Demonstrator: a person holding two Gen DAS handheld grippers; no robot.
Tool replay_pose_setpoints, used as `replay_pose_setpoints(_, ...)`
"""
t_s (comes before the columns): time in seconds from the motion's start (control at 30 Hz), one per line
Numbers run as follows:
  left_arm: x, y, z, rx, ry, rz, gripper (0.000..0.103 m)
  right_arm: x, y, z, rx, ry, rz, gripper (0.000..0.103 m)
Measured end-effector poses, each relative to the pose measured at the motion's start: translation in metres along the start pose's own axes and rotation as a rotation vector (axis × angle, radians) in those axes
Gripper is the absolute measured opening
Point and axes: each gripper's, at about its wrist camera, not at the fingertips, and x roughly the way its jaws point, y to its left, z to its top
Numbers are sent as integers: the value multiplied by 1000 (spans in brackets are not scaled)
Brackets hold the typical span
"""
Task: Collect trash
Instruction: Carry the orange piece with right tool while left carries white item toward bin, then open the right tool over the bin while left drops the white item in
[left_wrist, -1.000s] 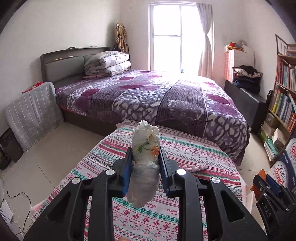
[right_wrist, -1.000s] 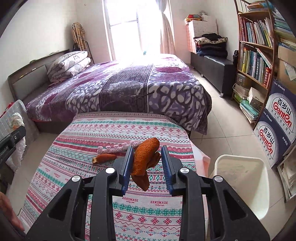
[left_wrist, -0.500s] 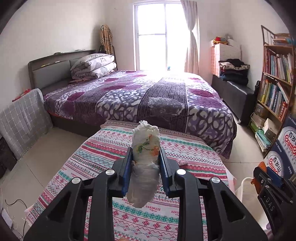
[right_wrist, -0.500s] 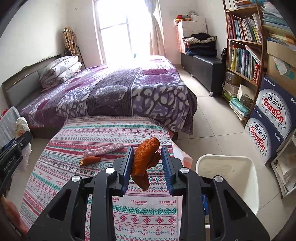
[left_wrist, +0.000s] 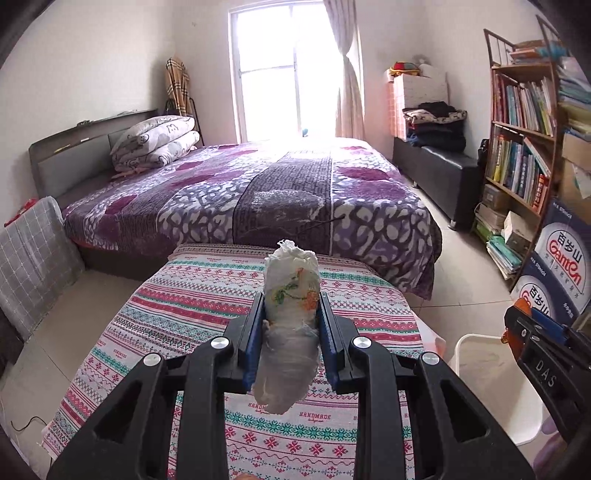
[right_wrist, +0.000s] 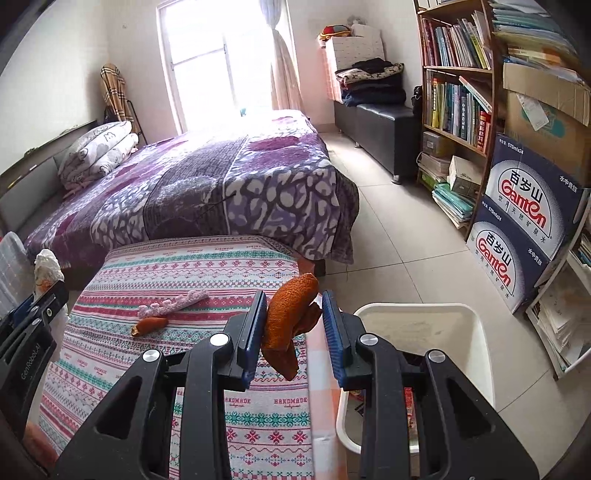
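Orange and bumpy, a curled piece of peel (right_wrist: 291, 314) is pinched in the right tool (right_wrist: 294, 317), up above the striped tabletop (right_wrist: 207, 266) next to the white plastic bin (right_wrist: 476, 332). The left tool (left_wrist: 291, 321) squeezes a soft, crinkly wad of white wrapping (left_wrist: 291, 317) with flowers on it. Another small peel (right_wrist: 149, 325) lies on the tabletop, touching a pink knobbly strip (right_wrist: 173, 303).

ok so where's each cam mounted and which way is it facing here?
Left wrist: on the left gripper, looking along its fingers over the striped table towards the bed; tissue wad clamped.
Right wrist: on the right gripper, same heading, nearer the white bin; orange peel clamped.
Shared: table, bed, bin, and each shows the other gripper at its edge.
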Motion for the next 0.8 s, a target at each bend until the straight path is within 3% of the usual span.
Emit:
replay_pose_setpoints(0.67,2,-81,-16,132,8,-116,28,-5,-85,2,130,-8,-143,34)
replay_pose_setpoints(0.73,2,-91,-20,150,11,-132,28,-7,-93,2,144,-15,-165,40)
replay_pose_setpoints(0.8,2,-100,-24,166,14,-148,28,-10,-101,1,165,-25,-188,57)
